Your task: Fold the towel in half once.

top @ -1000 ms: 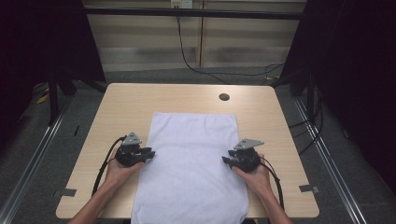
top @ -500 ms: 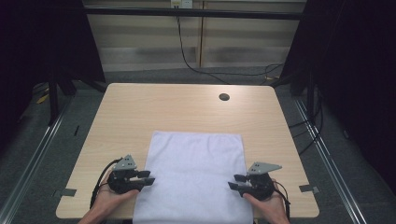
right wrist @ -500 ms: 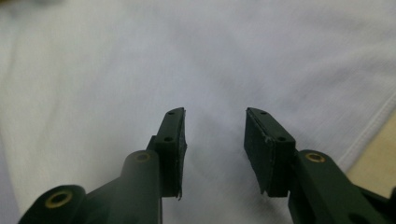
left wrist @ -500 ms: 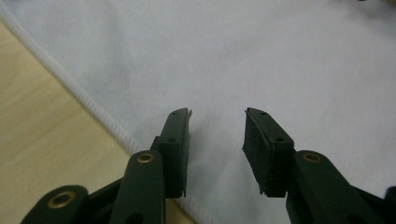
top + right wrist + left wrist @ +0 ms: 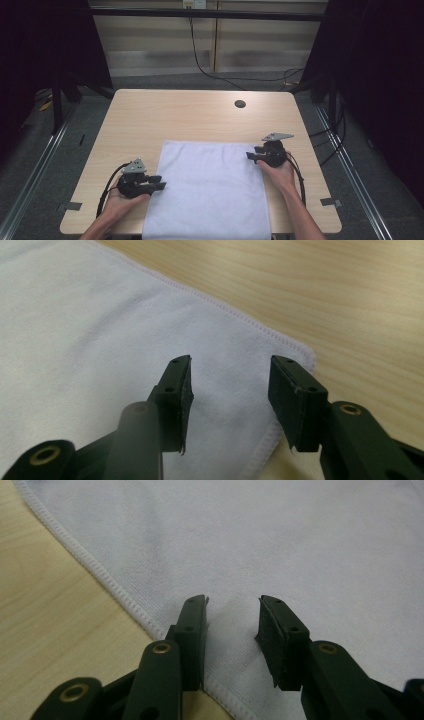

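Note:
A white towel (image 5: pixel 210 190) lies flat on the wooden table (image 5: pixel 175 115), its near end hanging over the front edge. My left gripper (image 5: pixel 161 182) is at the towel's left edge. In the left gripper view the left gripper (image 5: pixel 232 605) is open just over the towel (image 5: pixel 300 540) beside its hem; its jaws have just been closing a little, with nothing pressed between them. My right gripper (image 5: pixel 250 156) is at the far right corner. In the right gripper view the right gripper (image 5: pixel 231 362) is open above that corner of the towel (image 5: pixel 75 330), and its jaws have just been opening.
A round cable hole (image 5: pixel 240 104) sits in the table's far right part. Bits of tape (image 5: pixel 72 205) mark the front corners. Cables trail from both grippers over the table's sides. Dark curtains and floor rails flank the table.
The towel slid toward the person with both grippers. Since then the right gripper has moved away to the far right corner and stands wider open. The left gripper stayed at the left edge.

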